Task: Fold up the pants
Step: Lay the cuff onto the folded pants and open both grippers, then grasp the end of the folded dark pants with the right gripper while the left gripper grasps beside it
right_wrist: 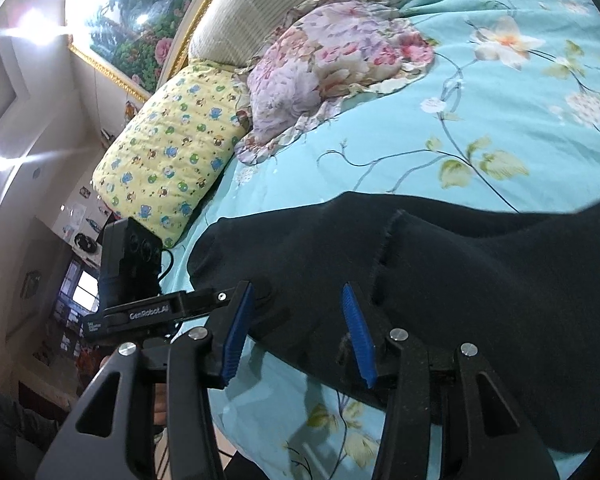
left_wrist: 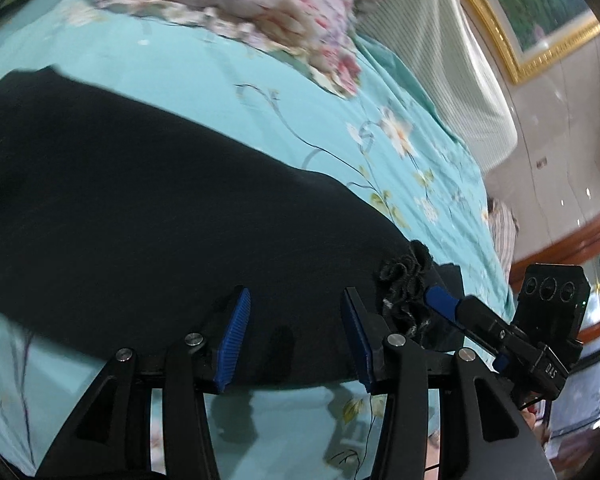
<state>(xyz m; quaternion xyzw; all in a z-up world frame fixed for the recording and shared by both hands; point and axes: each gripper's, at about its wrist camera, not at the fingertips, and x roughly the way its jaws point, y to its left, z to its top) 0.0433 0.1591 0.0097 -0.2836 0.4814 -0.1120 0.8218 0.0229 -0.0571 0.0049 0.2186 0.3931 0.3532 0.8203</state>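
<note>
Black pants (left_wrist: 148,208) lie spread on a teal floral bedsheet (left_wrist: 380,128). My left gripper (left_wrist: 296,304) is open just above the pants' near edge, beside a bunched, ruffled end (left_wrist: 404,284). The right gripper (left_wrist: 444,300) shows at the right of the left wrist view, its blue pad at that ruffled end. In the right wrist view the pants (right_wrist: 480,292) fill the lower right with a raw seam edge (right_wrist: 388,248). My right gripper (right_wrist: 298,304) is open over the fabric near the bed's edge. The left gripper (right_wrist: 260,296) enters from the left.
A floral pillow (right_wrist: 332,76) and a yellow cartoon pillow (right_wrist: 168,152) lie at the head of the bed. A striped headboard (left_wrist: 452,60) and a gold-framed painting (left_wrist: 540,12) stand behind. The bed's edge (right_wrist: 240,420) drops off close to the grippers.
</note>
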